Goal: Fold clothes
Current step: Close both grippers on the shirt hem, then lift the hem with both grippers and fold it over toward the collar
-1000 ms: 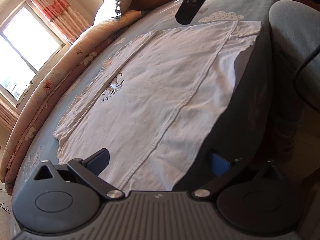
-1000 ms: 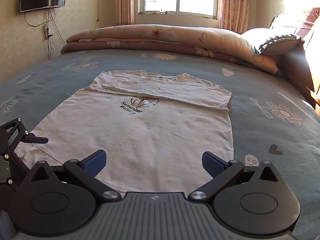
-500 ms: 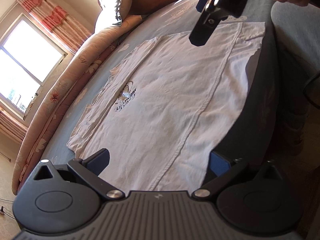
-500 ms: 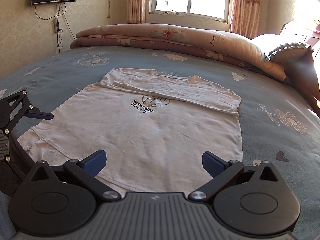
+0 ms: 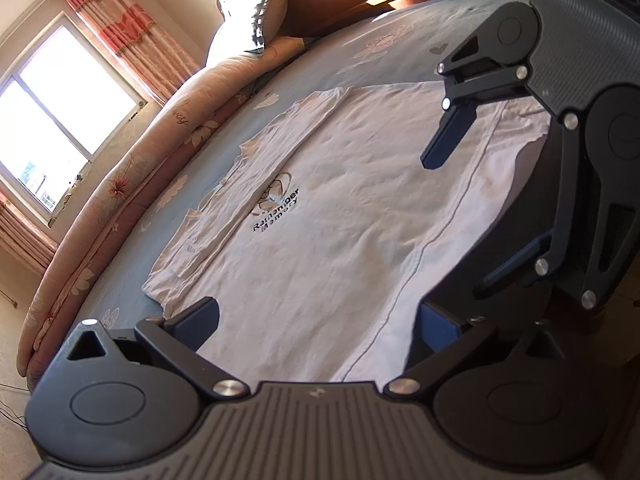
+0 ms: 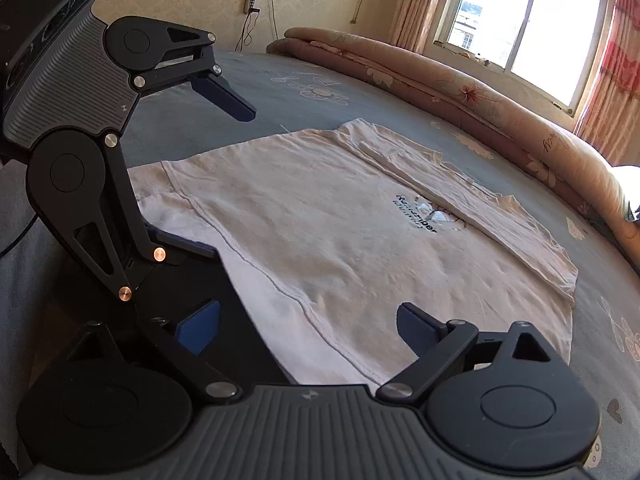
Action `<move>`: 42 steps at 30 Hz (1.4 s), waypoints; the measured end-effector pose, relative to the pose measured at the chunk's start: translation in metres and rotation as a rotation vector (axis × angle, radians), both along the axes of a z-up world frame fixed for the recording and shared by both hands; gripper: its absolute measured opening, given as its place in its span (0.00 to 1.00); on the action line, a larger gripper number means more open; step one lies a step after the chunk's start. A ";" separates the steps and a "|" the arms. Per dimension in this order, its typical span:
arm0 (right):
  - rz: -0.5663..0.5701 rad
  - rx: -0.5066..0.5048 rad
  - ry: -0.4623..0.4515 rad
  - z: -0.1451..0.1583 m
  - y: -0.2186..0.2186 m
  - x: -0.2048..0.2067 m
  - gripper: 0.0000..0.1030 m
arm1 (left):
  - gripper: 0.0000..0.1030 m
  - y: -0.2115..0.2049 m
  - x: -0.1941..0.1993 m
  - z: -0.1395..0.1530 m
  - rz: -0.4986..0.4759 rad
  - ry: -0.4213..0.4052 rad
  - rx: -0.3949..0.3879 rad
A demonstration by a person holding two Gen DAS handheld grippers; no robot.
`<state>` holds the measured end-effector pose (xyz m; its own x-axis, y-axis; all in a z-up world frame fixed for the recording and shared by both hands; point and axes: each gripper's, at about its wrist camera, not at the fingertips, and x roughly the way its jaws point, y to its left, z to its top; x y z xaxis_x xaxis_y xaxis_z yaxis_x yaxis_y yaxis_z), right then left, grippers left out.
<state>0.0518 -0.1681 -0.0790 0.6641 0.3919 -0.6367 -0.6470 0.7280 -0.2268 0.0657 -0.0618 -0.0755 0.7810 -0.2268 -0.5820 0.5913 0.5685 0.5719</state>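
T-shirt [image 6: 340, 240] flat on the bed [image 6: 280, 92], hem edge nearest both grippers.
Its long axis runs from the near hem to the far collar. Right gripper [image 6: 308, 328] sits at the hem's right end, fingers apart but closing, nothing clamped; left gripper [image 5: 316, 320] sits at the left end, fingers spread, empty. Each is equally near its own corner.

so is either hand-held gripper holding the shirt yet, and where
Nothing is held. The left hand-held gripper is open; the right hand-held gripper, jaws closing, straddles the white T-shirt's hem.
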 end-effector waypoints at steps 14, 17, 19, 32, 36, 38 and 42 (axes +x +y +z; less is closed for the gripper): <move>0.118 -0.234 -0.166 -0.020 0.039 -0.015 0.09 | 0.99 0.005 -0.009 -0.007 -0.060 0.017 -0.007; 0.111 -0.222 -0.166 -0.016 0.037 -0.014 0.09 | 0.83 -0.003 -0.019 -0.019 -0.108 -0.019 0.074; 0.106 -0.207 -0.162 -0.012 0.035 -0.012 0.09 | 0.66 -0.008 -0.020 -0.026 -0.109 -0.041 0.128; 0.079 -0.171 -0.183 -0.006 0.030 -0.017 0.09 | 0.09 -0.017 -0.008 -0.058 -0.001 -0.137 0.305; 0.059 -0.188 -0.203 -0.011 0.029 -0.020 0.24 | 0.05 -0.011 -0.005 -0.051 0.036 -0.116 0.255; 0.035 -0.221 -0.217 -0.018 0.028 -0.023 0.33 | 0.05 -0.010 -0.005 -0.048 0.037 -0.119 0.246; -0.051 -0.305 -0.241 -0.034 0.012 -0.025 0.33 | 0.05 -0.007 -0.004 -0.045 0.035 -0.113 0.230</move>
